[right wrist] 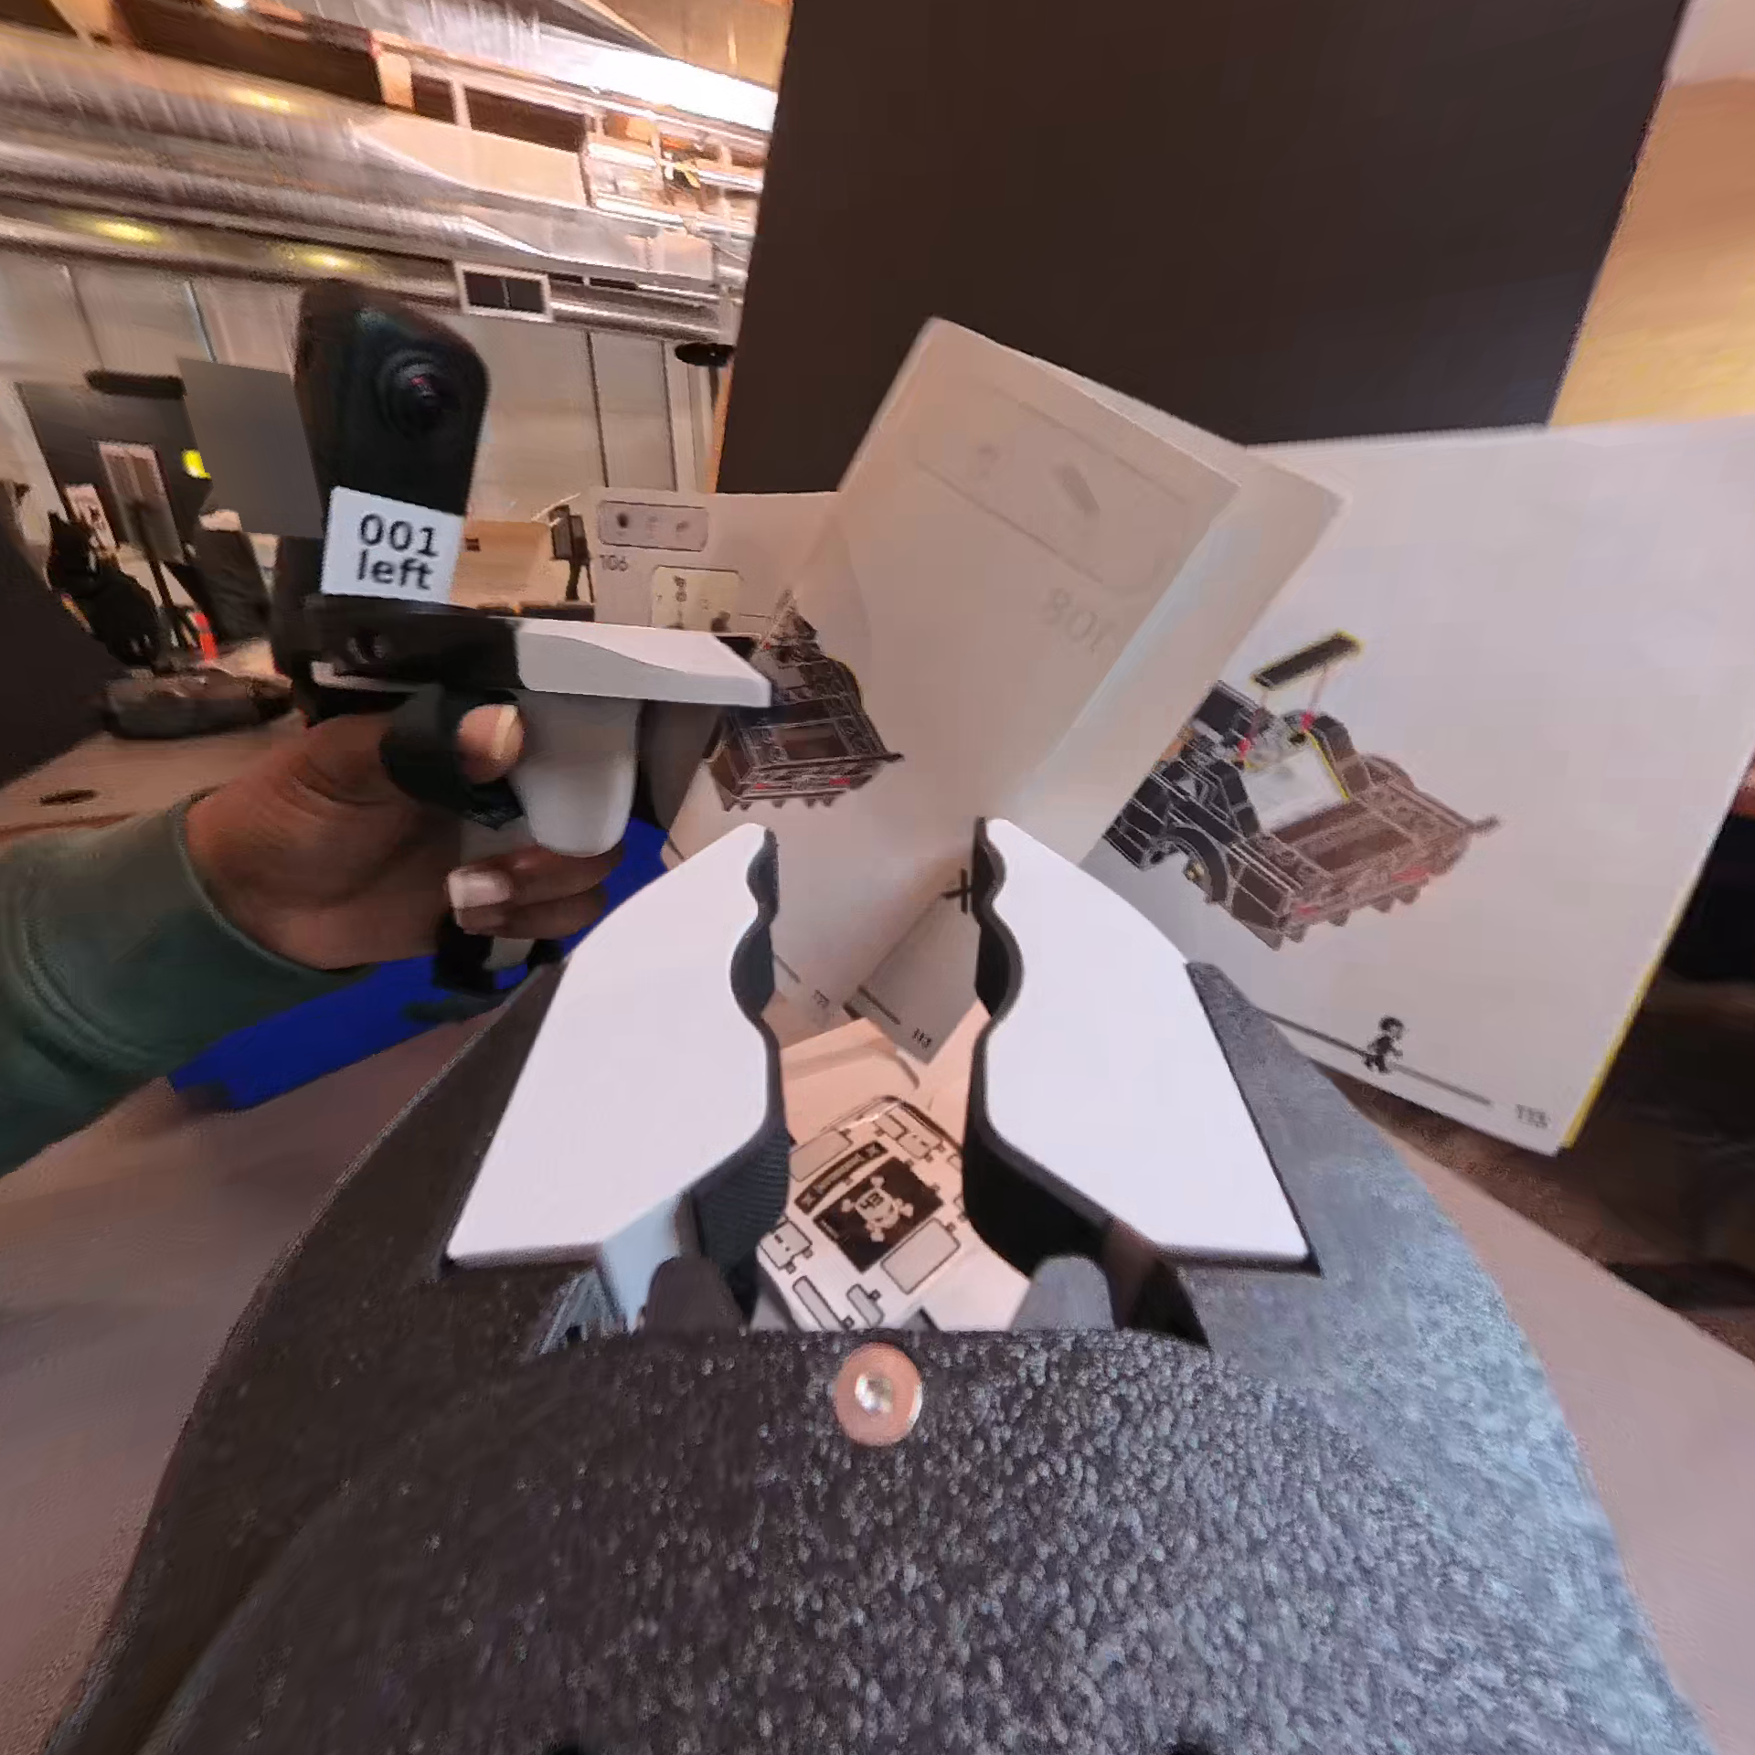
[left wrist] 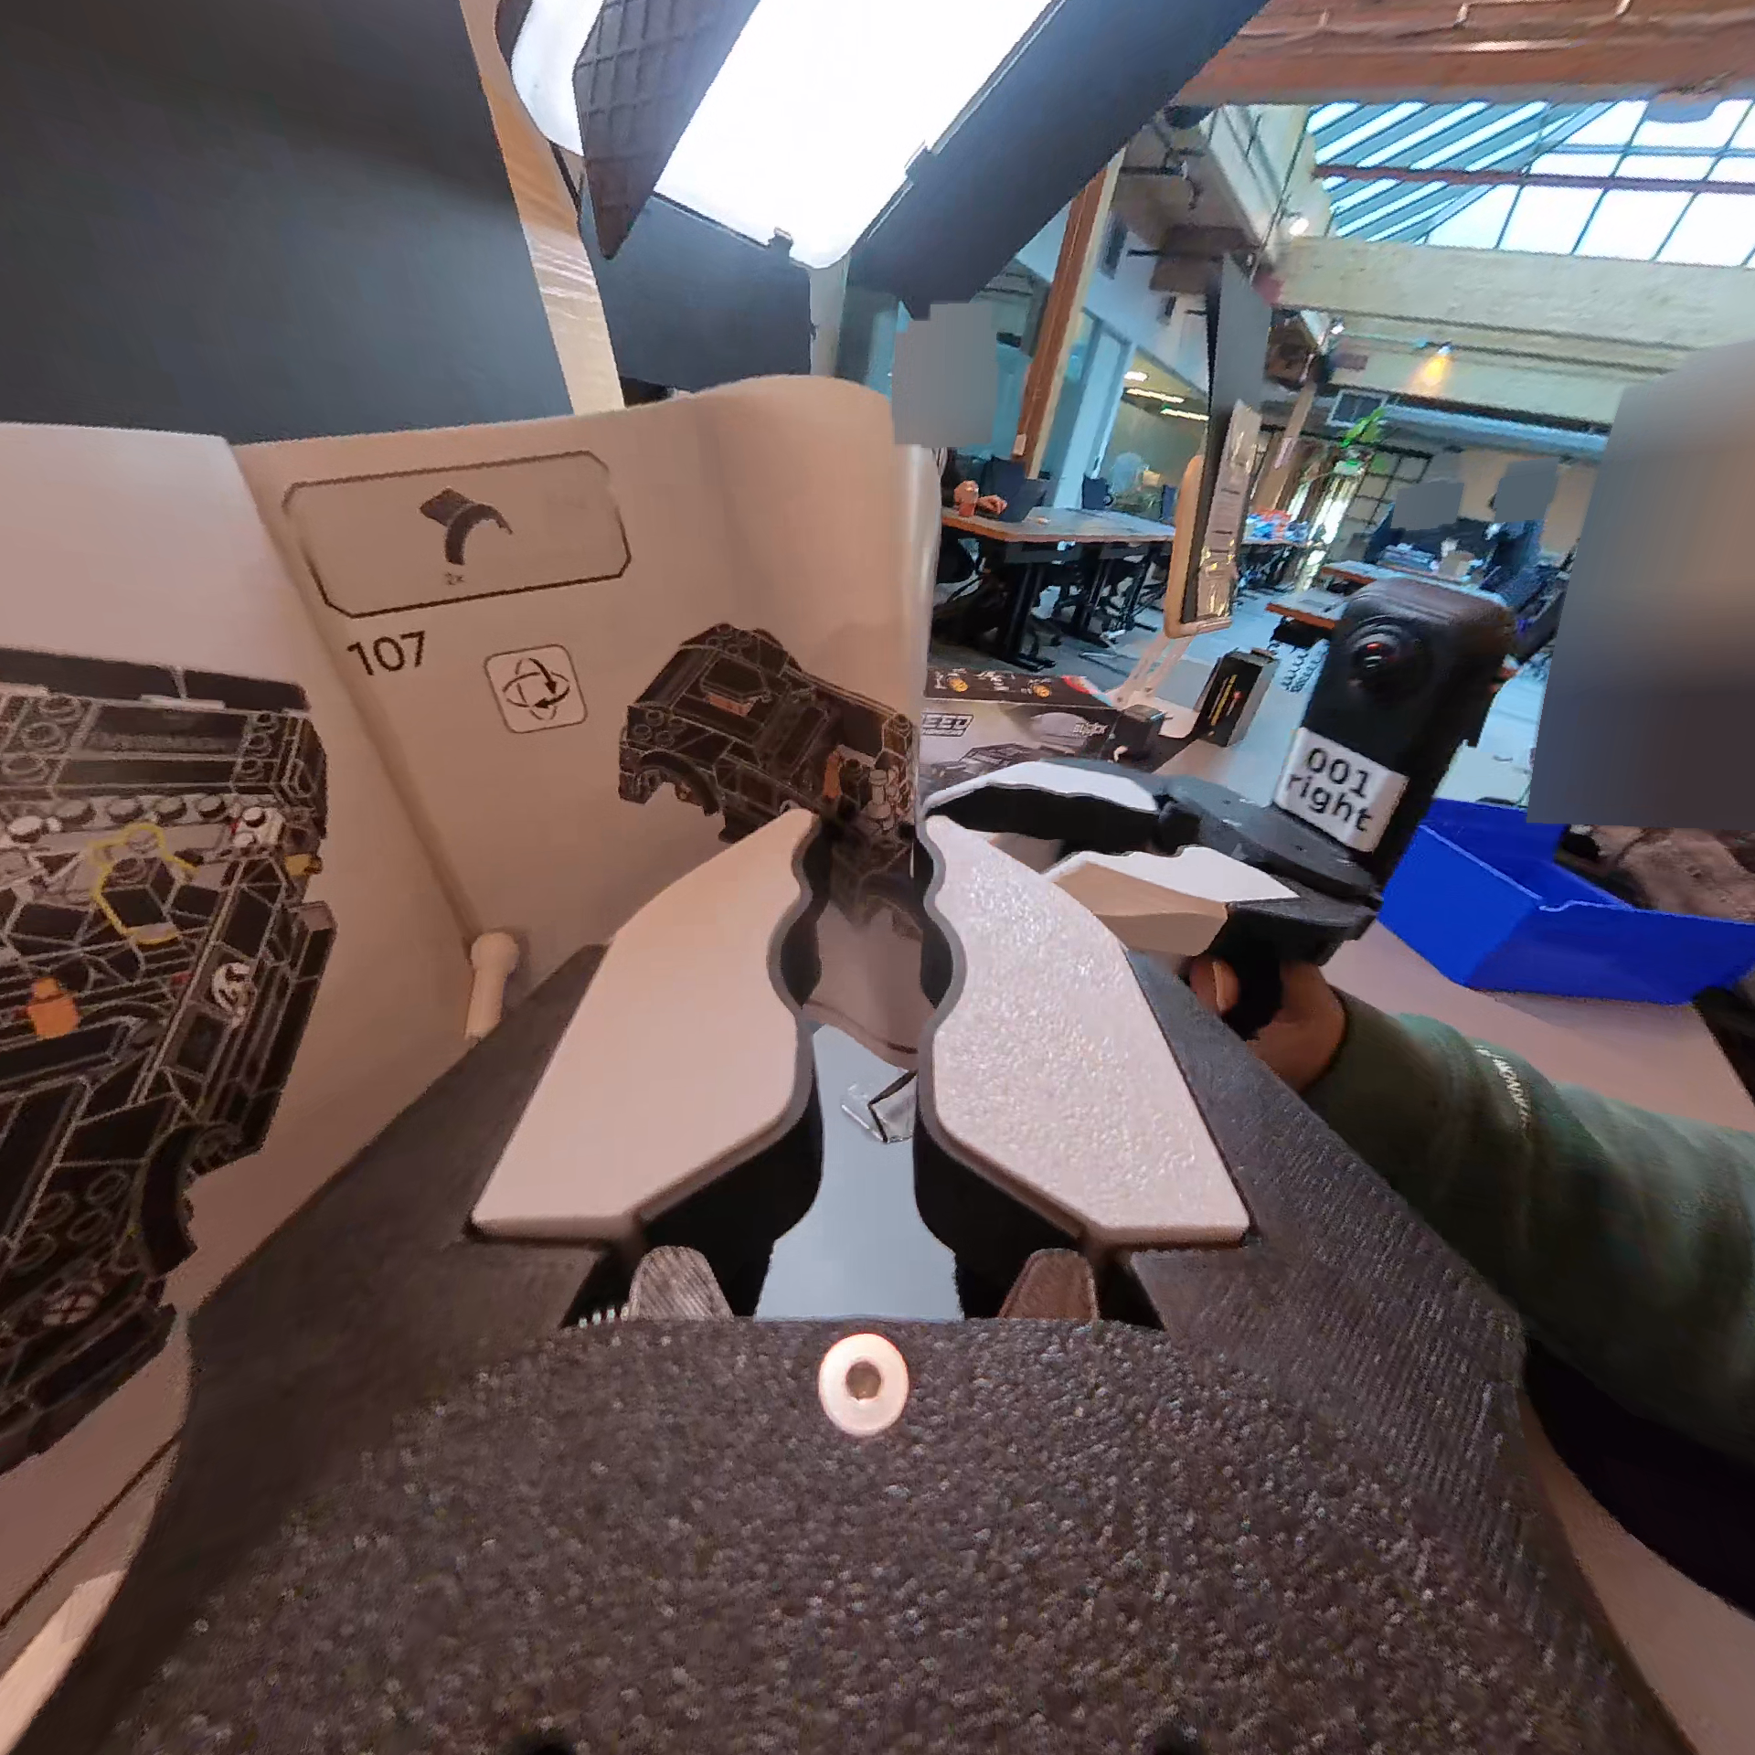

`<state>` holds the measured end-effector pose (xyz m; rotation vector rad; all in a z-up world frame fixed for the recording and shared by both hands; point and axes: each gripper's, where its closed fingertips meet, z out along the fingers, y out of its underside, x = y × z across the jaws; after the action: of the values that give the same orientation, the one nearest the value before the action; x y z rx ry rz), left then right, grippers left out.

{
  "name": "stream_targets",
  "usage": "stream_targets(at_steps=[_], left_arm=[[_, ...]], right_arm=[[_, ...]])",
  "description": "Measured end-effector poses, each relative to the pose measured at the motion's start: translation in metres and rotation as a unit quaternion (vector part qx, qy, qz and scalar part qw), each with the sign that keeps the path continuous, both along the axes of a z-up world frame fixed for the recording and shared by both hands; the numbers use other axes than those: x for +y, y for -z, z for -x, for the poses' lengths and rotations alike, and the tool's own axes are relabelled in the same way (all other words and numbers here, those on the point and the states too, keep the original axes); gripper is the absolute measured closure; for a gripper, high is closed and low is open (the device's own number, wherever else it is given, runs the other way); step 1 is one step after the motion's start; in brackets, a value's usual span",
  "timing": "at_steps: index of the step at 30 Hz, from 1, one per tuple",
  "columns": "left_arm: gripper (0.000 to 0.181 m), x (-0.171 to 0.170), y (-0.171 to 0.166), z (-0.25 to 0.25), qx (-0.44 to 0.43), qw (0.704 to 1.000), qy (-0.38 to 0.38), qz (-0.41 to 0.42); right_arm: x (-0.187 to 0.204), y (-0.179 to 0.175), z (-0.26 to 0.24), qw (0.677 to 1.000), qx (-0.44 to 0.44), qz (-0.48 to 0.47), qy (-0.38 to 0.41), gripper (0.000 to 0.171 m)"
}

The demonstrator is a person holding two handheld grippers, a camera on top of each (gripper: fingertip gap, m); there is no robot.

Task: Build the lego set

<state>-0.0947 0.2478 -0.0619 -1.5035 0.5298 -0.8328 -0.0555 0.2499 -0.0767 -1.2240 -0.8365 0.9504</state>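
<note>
Instruction booklet (left wrist: 427,722): stands open on the worktop (left wrist: 1481,1026), filling the left wrist view from 9 to 12 o'clock.
Turning page (right wrist: 997,608): upright at 12 o'clock in the right wrist view, between the booklet's two spreads.
Left gripper (left wrist: 869,836): its fingers (left wrist: 665,1045) close around the page's edge at 12 o'clock.
Right gripper (right wrist: 874,855): just before the same page, fingers (right wrist: 1121,1045) apart.
Sticker sheet (right wrist: 874,1206): flat on the worktop, below the right gripper's fingers.
Bin (left wrist: 1557,921): on the worktop at 3 o'clock in the left wrist view, behind the right gripper.
Set box (left wrist: 1026,722): behind the booklet's edge, at about 1 o'clock.
</note>
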Motion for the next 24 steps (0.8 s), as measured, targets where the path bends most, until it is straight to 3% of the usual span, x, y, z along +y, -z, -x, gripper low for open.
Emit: stream_targets(at_steps=[3, 10, 14, 15, 17, 19, 21, 24], left_arm=[[0.165, 0.000, 0.000, 0.003, -0.009, 1.000, 0.003, 0.004], [0.166, -0.001, 0.002, 0.006, -0.016, 1.000, 0.008, 0.006], [0.166, -0.002, 0.003, 0.002, -0.017, 1.000, 0.017, 0.003], [0.166, -0.003, 0.003, 0.000, -0.017, 1.000, 0.020, 0.004], [0.162, -0.003, 0.004, -0.002, -0.012, 1.000, 0.026, 0.006], [0.149, -0.003, 0.003, 0.004, 0.005, 1.000, 0.020, 0.003], [0.147, 0.004, 0.003, 0.023, 0.054, 0.998, -0.028, -0.011], [0.148, 0.020, 0.029, 0.049, 0.218, 0.970, -0.102, 0.014]], right_arm=[[0.022, 0.009, -0.008, 0.998, -0.004, 0.037, 0.048, 0.114], [0.007, -0.007, -0.007, 1.000, 0.001, 0.013, 0.021, 0.118], [0.003, -0.003, 0.007, 0.998, -0.019, 0.060, 0.000, 0.114], [0.004, 0.004, 0.011, 0.996, -0.025, 0.081, -0.007, 0.119], [-0.002, 0.013, 0.017, 0.991, -0.025, 0.120, -0.055, 0.171], [-0.003, 0.004, 0.010, 0.988, 0.021, 0.132, -0.077, 0.171], [0.009, -0.001, -0.003, 0.989, 0.027, 0.132, -0.054, 0.171], [0.019, -0.005, -0.014, 0.992, 0.019, 0.124, -0.032, 0.171]])
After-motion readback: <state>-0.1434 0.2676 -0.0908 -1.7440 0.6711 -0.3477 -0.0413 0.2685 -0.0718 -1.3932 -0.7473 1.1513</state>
